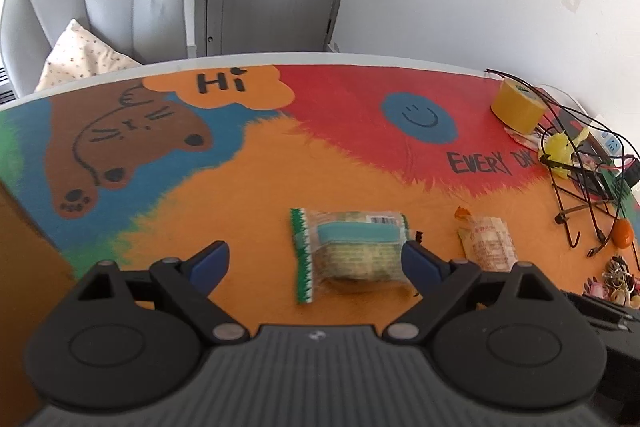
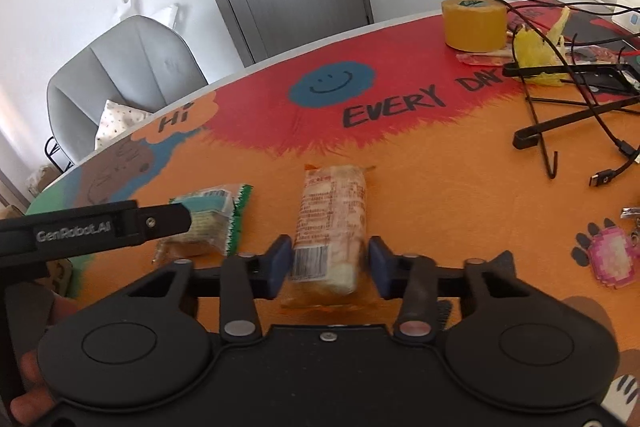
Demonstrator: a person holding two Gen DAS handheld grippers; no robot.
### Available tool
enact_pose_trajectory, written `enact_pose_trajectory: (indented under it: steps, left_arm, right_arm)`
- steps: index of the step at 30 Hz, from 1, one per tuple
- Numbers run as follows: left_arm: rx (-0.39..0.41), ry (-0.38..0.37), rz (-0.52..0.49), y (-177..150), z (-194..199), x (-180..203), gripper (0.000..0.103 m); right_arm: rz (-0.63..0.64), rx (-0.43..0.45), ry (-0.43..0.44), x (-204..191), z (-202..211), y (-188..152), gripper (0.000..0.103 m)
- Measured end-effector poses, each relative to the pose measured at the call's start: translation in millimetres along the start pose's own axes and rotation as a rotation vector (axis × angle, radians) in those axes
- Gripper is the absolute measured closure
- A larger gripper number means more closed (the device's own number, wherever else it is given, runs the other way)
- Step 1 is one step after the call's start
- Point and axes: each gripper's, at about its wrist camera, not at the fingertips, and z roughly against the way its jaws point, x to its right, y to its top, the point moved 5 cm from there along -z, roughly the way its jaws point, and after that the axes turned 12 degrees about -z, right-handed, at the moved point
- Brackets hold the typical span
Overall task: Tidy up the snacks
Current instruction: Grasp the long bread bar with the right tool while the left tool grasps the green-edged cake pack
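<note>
The right gripper (image 2: 325, 262) has its jaws around the near end of the orange-wrapped snack (image 2: 331, 223); the left blue pad sits against the wrapper, while a thin gap shows at the right pad, so I cannot tell whether the pack is pinched. That snack lies lengthwise on the orange part of the tabletop (image 2: 460, 195), on the near side of the blue smiley face (image 2: 331, 79). The left gripper (image 1: 316, 261) has its jaws spread wide, with the green-edged snack (image 1: 347, 251) lying flat between them, close to the right pad and clear of the left one. This pack also rests nearer than the smiley face, just beside the orange-wrapped snack. To the right of the smiley face stands a yellow tape roll (image 2: 474, 23), with black cables (image 2: 592, 107) beyond it.
</note>
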Motion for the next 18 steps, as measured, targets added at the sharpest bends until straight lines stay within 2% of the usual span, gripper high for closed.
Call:
enact_pose_trajectory:
  steps: [6, 9, 16, 18]
  left_arm:
    - [-0.005, -0.015, -0.025, 2.7, -17.8, 16.6, 0.011]
    - [-0.007, 0.006, -0.035, 1.0, -23.2, 22.3, 0.011]
    - [0.035, 0.066, -0.140, -4.2, -29.7, 33.7, 0.011]
    - [0.047, 0.085, -0.166, -6.1, -30.1, 34.8, 0.016]
  right_arm:
    - [-0.009, 0.012, -0.029, 10.3, 4.0, 1.0, 0.066]
    - [-0.006, 0.024, -0.057, 14.4, 5.5, 1.1, 0.066]
    - [0.034, 0.038, -0.097, 10.4, 4.5, -1.0, 0.063]
    - [0.067, 0.047, -0.119, 7.3, 2.5, -2.5, 0.064]
